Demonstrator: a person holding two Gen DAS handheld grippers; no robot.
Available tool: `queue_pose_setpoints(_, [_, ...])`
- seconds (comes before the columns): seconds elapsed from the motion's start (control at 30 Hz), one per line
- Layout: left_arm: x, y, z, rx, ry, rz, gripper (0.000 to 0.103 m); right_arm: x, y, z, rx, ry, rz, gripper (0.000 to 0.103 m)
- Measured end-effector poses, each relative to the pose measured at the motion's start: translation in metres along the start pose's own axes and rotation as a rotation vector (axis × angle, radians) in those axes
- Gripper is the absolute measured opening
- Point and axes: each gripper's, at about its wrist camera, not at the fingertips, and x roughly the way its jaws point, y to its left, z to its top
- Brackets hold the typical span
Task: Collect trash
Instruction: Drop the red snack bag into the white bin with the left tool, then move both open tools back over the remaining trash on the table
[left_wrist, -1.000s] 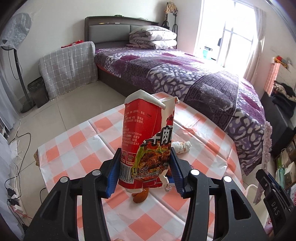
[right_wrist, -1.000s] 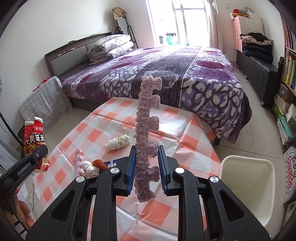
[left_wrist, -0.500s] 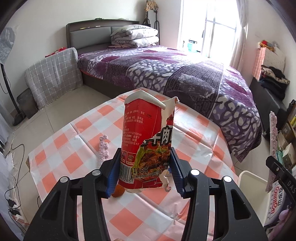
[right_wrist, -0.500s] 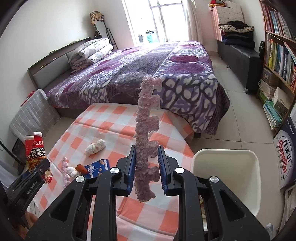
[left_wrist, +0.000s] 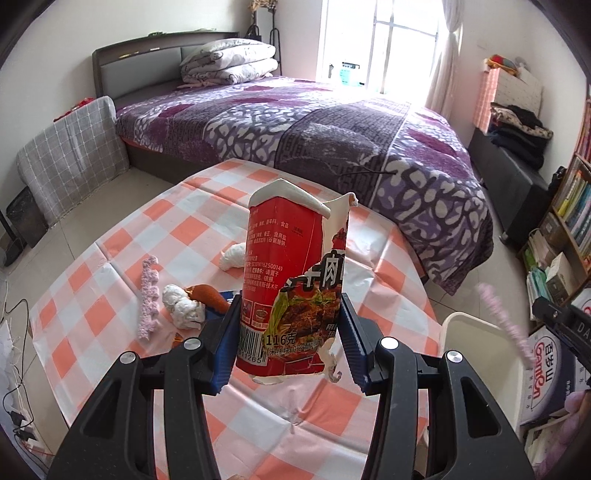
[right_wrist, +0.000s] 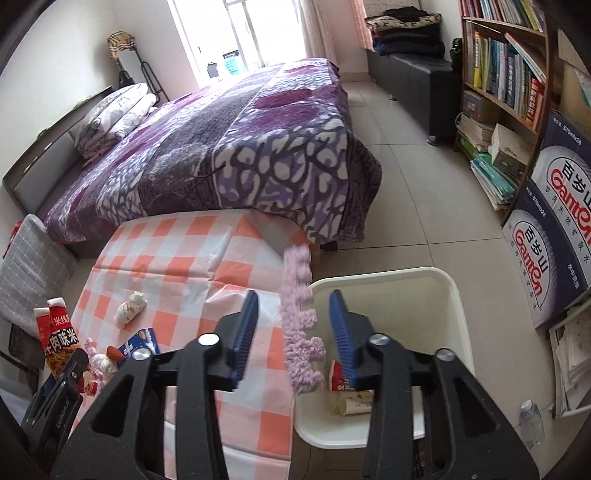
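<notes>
The right gripper (right_wrist: 293, 325) is opening its jaws over the rim of a white bin (right_wrist: 456, 295) beside the checkered table (right_wrist: 177, 266), a pink foam strip (right_wrist: 301, 332) loose between the blue pads (right_wrist: 245, 328), touching neither, above paper cups (right_wrist: 354, 400) inside.

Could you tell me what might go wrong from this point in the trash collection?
The right gripper jaws are opening, and the pink strip between them hangs over the bin rim beside the table; it may snag or miss. The torn red packet in the left gripper could slip.
</notes>
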Motion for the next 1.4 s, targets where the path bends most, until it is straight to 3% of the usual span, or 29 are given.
queue_pose_setpoints(0.3, [0.005,-0.053,-0.017,0.077,0.049,-0.125,0.049,-0.007,-0.058,0.018,0.123,-0.041,-0.052,0.078])
queue_pose_setpoints(0.6, [0.013,-0.116,-0.041,0.175,0.129,-0.287,0.05,-0.014,-0.102,0.029,0.212,-0.07,-0.07,0.081])
queue_pose_setpoints(0.83, [0.02,-0.16,-0.054,0.172,0.22,-0.472,0.052,-0.021,-0.129,0.036,0.281,-0.1,-0.066,0.086])
queue_pose_setpoints(0.93, [0.02,-0.171,-0.055,0.148,0.243,-0.556,0.069,-0.024,-0.132,0.038,0.296,-0.119,-0.067,0.089])
queue_pose_setpoints(0.97, [0.019,-0.173,-0.056,0.149,0.243,-0.565,0.07,-0.024,-0.132,0.038,0.294,-0.123,-0.068,0.09])
queue_pose_setpoints(1.13, [0.017,-0.168,-0.057,0.175,0.228,-0.498,0.07,-0.026,-0.121,0.037,0.261,-0.143,-0.077,0.092])
queue_pose_setpoints(1.4, [0.025,-0.122,-0.056,0.206,0.199,-0.259,0.07,-0.022,-0.072,0.027,0.082,-0.14,-0.104,0.096])
